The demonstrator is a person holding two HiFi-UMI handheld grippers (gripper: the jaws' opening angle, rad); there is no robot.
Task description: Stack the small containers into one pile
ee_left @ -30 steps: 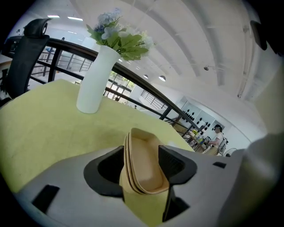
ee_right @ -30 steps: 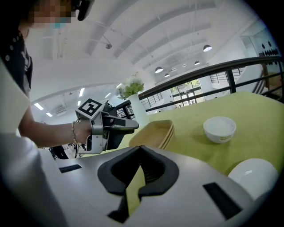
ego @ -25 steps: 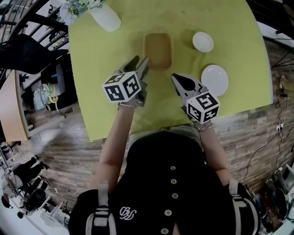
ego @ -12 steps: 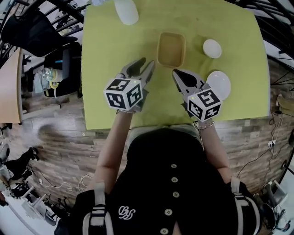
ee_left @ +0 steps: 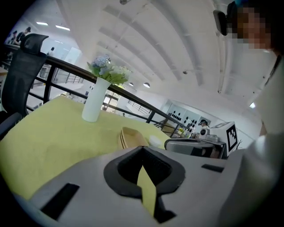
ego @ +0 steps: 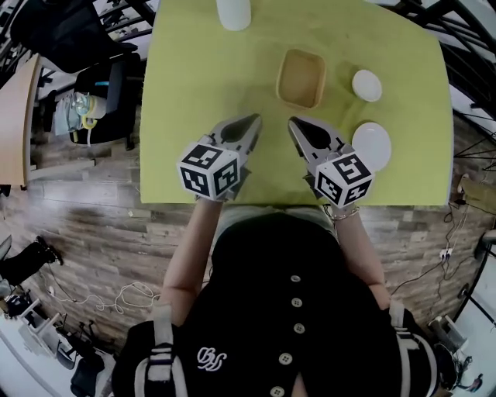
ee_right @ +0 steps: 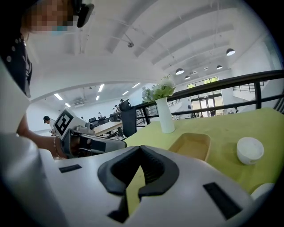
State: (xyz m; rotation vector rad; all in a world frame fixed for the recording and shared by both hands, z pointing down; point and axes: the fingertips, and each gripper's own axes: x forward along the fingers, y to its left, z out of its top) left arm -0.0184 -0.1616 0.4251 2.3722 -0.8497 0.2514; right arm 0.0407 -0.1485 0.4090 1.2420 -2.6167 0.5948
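A tan rectangular container (ego: pixel 301 77) (ee_right: pixel 191 146) stands on the yellow-green table (ego: pixel 201 85); in the left gripper view it looks like a nested pile (ee_left: pixel 131 137). To its right sit a small white bowl (ego: pixel 366 85) (ee_right: pixel 250 150) and a larger white dish (ego: pixel 373 145). My left gripper (ego: pixel 256 120) (ee_left: pixel 143 147) hovers short of the tan container; its jaws have just been closing and now stand shut with nothing between them. Beside it, my right gripper (ego: pixel 293 122) (ee_right: pixel 141 147) is also shut and empty.
A white vase with flowers (ego: pixel 233 12) (ee_left: pixel 94 99) (ee_right: pixel 165 114) stands at the table's far edge. A black railing runs behind the table, and a dark chair (ego: pixel 108 101) is at its left side. The table's near edge lies just under both grippers.
Both grippers have drawn back from the tan container toward the table's near edge. The left jaws, open before, have closed with nothing in them.
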